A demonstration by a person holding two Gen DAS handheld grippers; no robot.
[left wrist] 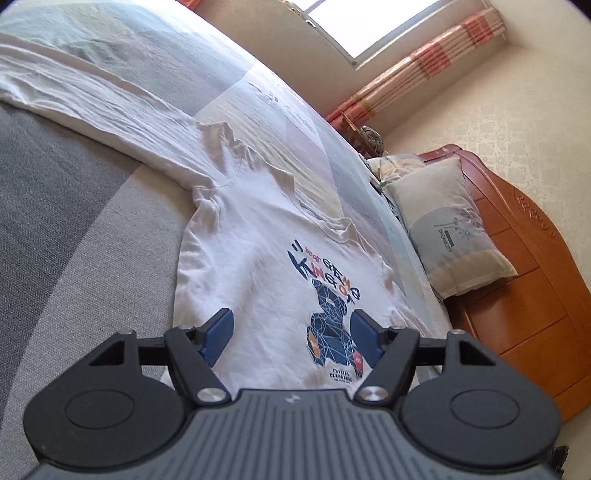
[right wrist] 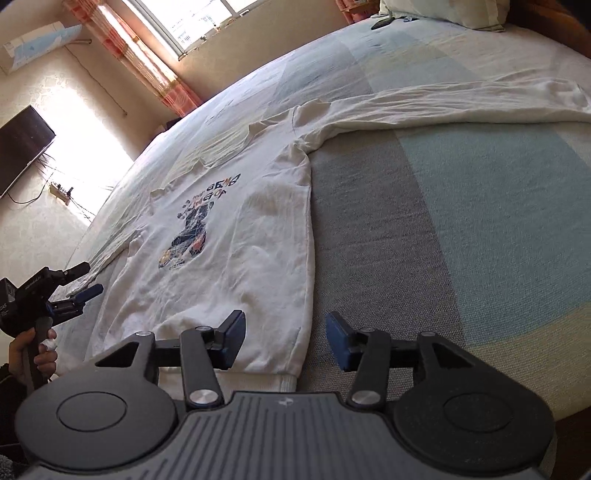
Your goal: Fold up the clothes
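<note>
The right tongs [right wrist: 284,341] hover with jaws apart over the shirt's [right wrist: 229,258] near hem corner, close to the bed's [right wrist: 424,236] near edge; nothing is gripped, and the hem lies below the gap. The left tongs [left wrist: 291,338] also stand apart and empty, above the lower part of the print [left wrist: 330,314]. In the right wrist view they show at the left [right wrist: 83,282], by the shirt's other side, held in a hand [right wrist: 35,350].

The shirt is white, long-sleeved, laid flat and face up on the bed, hem toward the near edge and collar [right wrist: 251,142] toward the far side. It is lightly creased, with faint yellowish stains on the chest. The print is a dark blue, faceted bear with orange patches under blue and orange lettering. One sleeve [right wrist: 461,101] stretches straight out across the bed toward the headboard end, wrinkled along its length. The other sleeve runs toward the bed's foot edge, mostly hidden.

Further off, a pillow [left wrist: 447,225] leans at the wooden headboard [left wrist: 524,258]. Beyond the bed's far edge are a striped curtain [right wrist: 147,59] and a bright window [left wrist: 373,22].
</note>
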